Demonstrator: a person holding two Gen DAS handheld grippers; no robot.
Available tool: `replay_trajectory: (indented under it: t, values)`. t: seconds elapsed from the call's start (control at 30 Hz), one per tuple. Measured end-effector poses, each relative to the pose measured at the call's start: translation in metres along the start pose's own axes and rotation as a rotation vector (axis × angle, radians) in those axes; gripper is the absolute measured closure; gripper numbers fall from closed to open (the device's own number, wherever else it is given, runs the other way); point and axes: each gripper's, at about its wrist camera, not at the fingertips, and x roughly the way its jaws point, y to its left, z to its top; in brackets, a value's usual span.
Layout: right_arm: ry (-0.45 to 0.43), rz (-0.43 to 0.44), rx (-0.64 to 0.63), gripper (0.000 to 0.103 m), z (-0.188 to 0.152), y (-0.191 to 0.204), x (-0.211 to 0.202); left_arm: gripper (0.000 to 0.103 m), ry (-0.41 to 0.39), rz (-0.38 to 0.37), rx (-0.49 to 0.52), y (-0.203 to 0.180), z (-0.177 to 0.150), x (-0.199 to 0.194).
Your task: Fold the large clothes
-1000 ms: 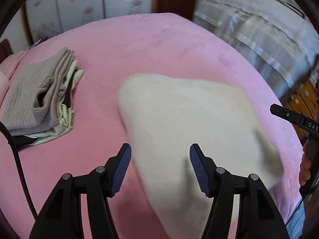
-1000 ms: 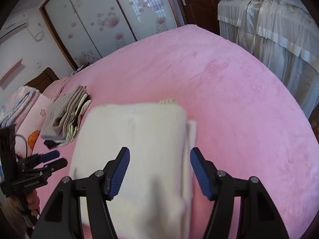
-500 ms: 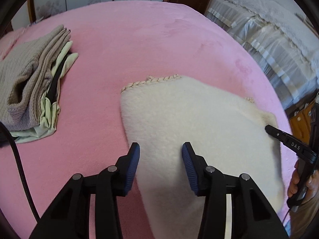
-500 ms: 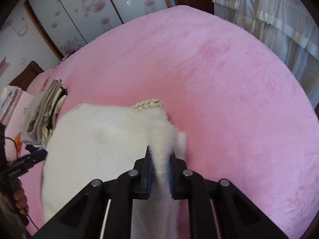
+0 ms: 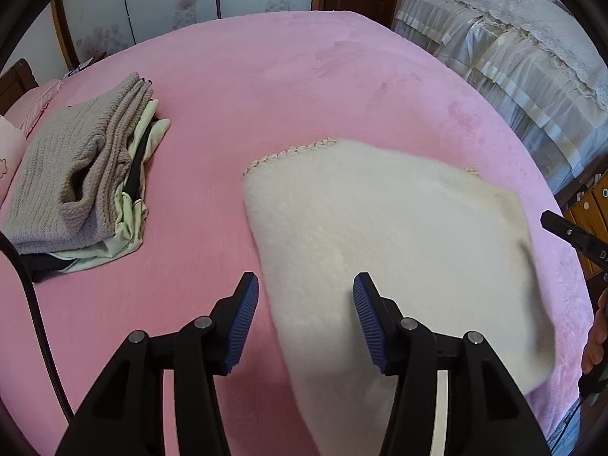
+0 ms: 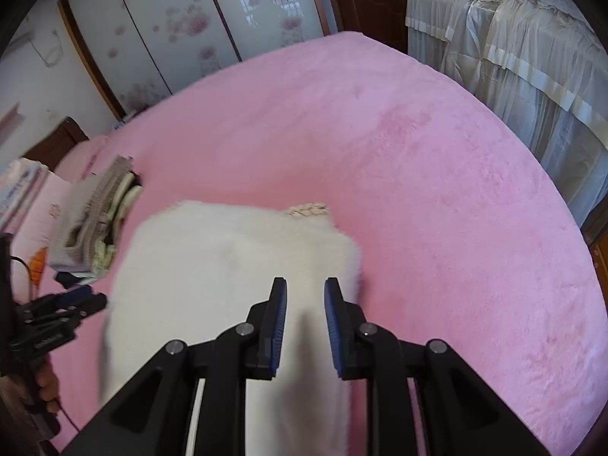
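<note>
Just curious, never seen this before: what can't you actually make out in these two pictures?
- Near end of the white fleece garment: left wrist view, blurred and hidden behind the left gripper.
- Lower layers of the folded clothes pile: right wrist view, blurred.
- Right gripper: its jaws are opening, fleece between them; contact unclear.

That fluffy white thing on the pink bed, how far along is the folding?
Done: a folded pile sits aside on the bed. In hand: the white fleece garment lies folded over; the left gripper and right gripper are both opening, gripping nothing. Left: perhaps another fold, then stacking it.
</note>
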Motion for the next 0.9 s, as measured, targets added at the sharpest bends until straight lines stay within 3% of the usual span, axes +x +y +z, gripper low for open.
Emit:
replay_trajectory:
  t: [0.3,0.43,0.5,0.53,0.57,0.67,0.83,0.9]
  values:
    - [-0.082,0.018,-0.086,0.052,-0.022,0.031,-0.083,0.052,-0.088,-0.002,-0.008,-0.009,-0.032,-0.07]
    - [-0.115,-0.008,-0.168,0.04,-0.032,0.045,-0.11,0.052,-0.11,0.008,0.052,-0.019,-0.048,-0.1]
    - [-0.119,-0.039,-0.208,0.035,-0.036,0.052,-0.119,0.051,-0.081,-0.044,0.048,-0.02,-0.053,-0.11]
    - [-0.123,-0.074,-0.229,0.035,-0.038,0.055,-0.122,0.046,-0.056,-0.063,0.039,-0.019,-0.055,-0.114]
    - [-0.127,-0.12,-0.254,0.035,-0.041,0.059,-0.125,0.045,-0.033,-0.065,0.018,-0.018,-0.058,-0.117]
    - [-0.13,-0.147,-0.319,0.035,-0.048,0.065,-0.129,0.045,-0.033,-0.061,-0.014,-0.016,-0.064,-0.124]
    - [-0.055,-0.115,-0.304,0.035,-0.054,0.053,-0.116,0.045,-0.01,-0.021,-0.007,-0.014,-0.071,-0.115]
    - [-0.01,-0.074,-0.271,0.028,-0.056,0.044,-0.107,0.045,0.029,-0.032,-0.015,-0.013,-0.074,-0.101]
